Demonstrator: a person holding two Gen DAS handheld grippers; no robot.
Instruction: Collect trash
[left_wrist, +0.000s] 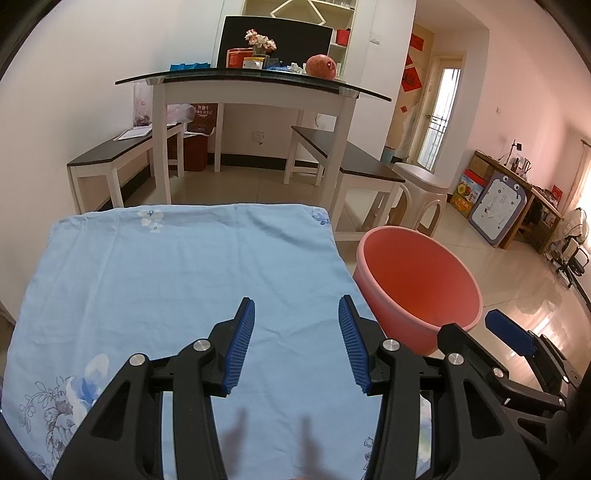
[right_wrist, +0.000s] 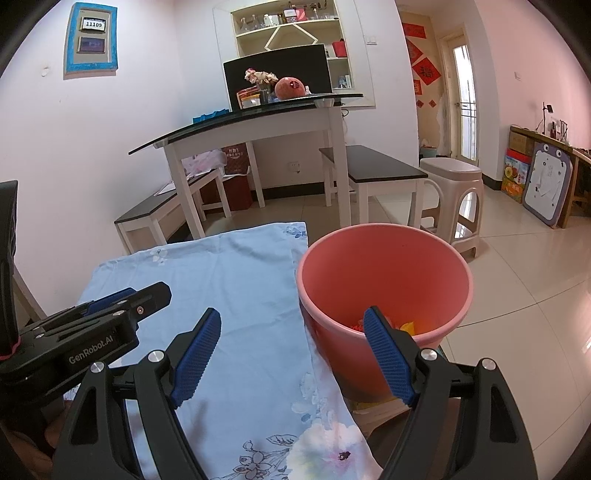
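Black "GenRobot.AI" left gripper (right_wrist: 122, 306) spread, right gripper (right_wrist: 291, 354) spread, pink bucket (right_wrist: 384, 273).

We cannot identify the red and yellow scraps (right_wrist: 397, 325) inside the pink bucket (right_wrist: 388, 266); its near rim hides most.

Black hand-held gripper (left_wrist: 296, 343), blue ribbed pads (left_wrist: 242, 347)

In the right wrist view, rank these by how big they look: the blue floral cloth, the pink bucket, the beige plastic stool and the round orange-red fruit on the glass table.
Largest to smallest as they look:
1. blue floral cloth
2. pink bucket
3. beige plastic stool
4. orange-red fruit
The cloth and bucket sit nearest the camera, so fisheye nearness inflates them; real sizes can't be judged.
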